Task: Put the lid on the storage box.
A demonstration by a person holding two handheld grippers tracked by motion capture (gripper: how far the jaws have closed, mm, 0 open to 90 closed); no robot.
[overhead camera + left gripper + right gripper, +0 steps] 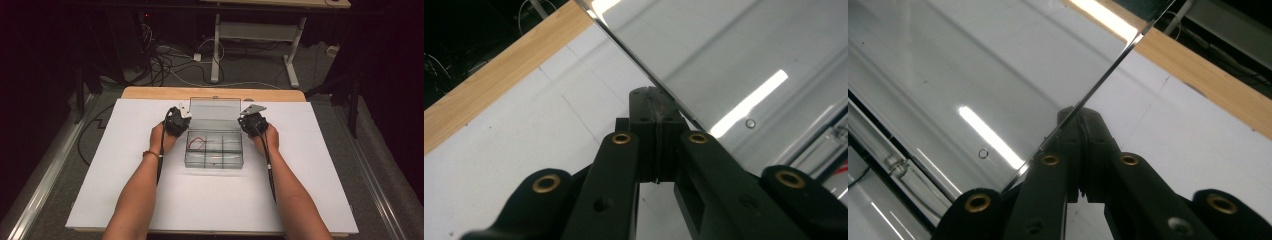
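Observation:
A clear plastic compartment box (214, 156) sits in the middle of the white table top, its clear lid (215, 112) raised upright at the back. A red wire (198, 142) lies in a left compartment. My left gripper (180, 120) is at the lid's left edge. In the left gripper view its jaws (655, 100) are shut together with nothing between them, tips against the lid (734, 60). My right gripper (251, 120) mirrors it at the right edge. Its shut jaws (1080, 117) rest by the edge of the lid (973, 65).
The white sheet (200, 200) covers a wooden table whose bare strip (210, 93) shows at the far edge. Beyond it are floor cables (165, 60) and the legs of another table (216, 50). White surface stretches on both sides of the box.

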